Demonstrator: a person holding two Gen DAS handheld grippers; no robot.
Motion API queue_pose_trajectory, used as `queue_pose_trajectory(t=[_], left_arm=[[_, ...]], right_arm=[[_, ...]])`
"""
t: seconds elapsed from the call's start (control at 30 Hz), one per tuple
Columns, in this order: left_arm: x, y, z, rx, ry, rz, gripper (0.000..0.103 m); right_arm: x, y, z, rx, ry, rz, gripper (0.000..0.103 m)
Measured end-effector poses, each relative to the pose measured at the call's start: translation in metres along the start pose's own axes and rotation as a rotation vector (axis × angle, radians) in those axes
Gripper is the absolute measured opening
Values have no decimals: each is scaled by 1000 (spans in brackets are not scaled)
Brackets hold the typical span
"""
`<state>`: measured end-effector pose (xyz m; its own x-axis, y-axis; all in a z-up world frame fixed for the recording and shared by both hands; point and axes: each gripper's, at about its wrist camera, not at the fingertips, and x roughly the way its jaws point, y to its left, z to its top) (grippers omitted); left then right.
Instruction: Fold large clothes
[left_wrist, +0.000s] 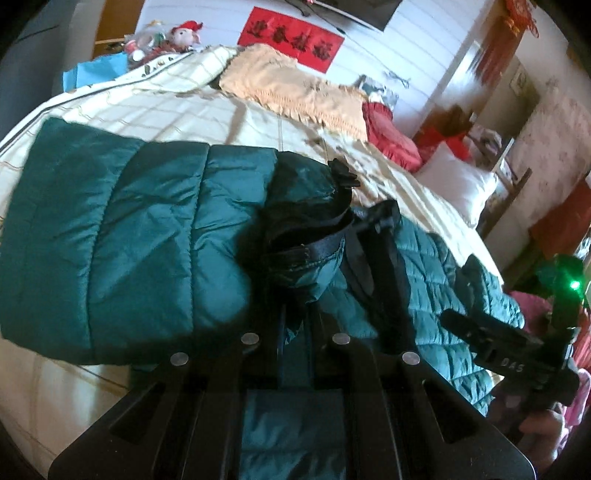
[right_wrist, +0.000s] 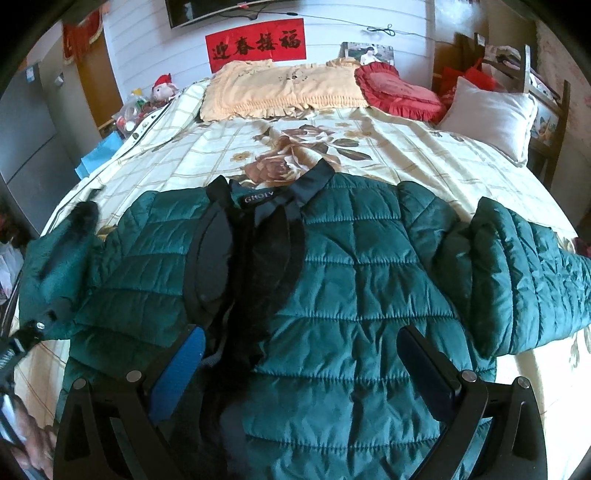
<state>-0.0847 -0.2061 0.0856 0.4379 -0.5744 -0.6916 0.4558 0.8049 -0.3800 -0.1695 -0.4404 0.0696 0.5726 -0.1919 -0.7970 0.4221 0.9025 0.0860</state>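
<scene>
A teal quilted jacket (right_wrist: 351, 280) lies front up on the bed, collar (right_wrist: 314, 177) toward the headboard. My left gripper (left_wrist: 295, 321) is shut on the cuff end of one sleeve (left_wrist: 110, 229), and the puffy sleeve is lifted across the left wrist view. In the right wrist view that sleeve (right_wrist: 55, 266) bulges at the jacket's left side. My right gripper (right_wrist: 303, 365) stands open low over the jacket's lower front, with nothing pinched between its pads. The other sleeve (right_wrist: 524, 280) lies folded at the right.
A floral bedspread (right_wrist: 295, 147) covers the bed. A yellow pillow (right_wrist: 280, 92), a red heart cushion (right_wrist: 399, 92) and a white pillow (right_wrist: 491, 114) sit at the head. Toys and clutter (right_wrist: 147, 103) crowd the far left corner. A person's hand (left_wrist: 543, 432) holds the right gripper.
</scene>
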Motion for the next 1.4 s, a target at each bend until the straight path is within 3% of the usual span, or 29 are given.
queue_pose_trajectory(t=[0.3,0.4,0.47,0.57,0.83,1.0,1.27,1.4], left_arm=[[34,-11,-17,45,66,112,8],[37,-11,-19,48,77,119,24],[36,-11,-20,49,79,98,53],[30,-15,-23,64,56,120,70],[4,-9,-24,53,56,132,70],[-25,0,-24,69,31,191,70],[-62,44,-29,49,-29,340,70],[-70,69,-32,-14,-32,368,70]], right_arm=[[8,-7,-7,12,25,3,103],[11,-8,-9,14,36,5,103],[12,-8,-10,17,43,6,103],[12,-7,-11,22,44,15,103],[3,4,-9,0,28,32,103],[-2,17,-5,-16,17,65,103],[3,57,6,-42,22,230,103],[13,85,10,-54,40,326,103]])
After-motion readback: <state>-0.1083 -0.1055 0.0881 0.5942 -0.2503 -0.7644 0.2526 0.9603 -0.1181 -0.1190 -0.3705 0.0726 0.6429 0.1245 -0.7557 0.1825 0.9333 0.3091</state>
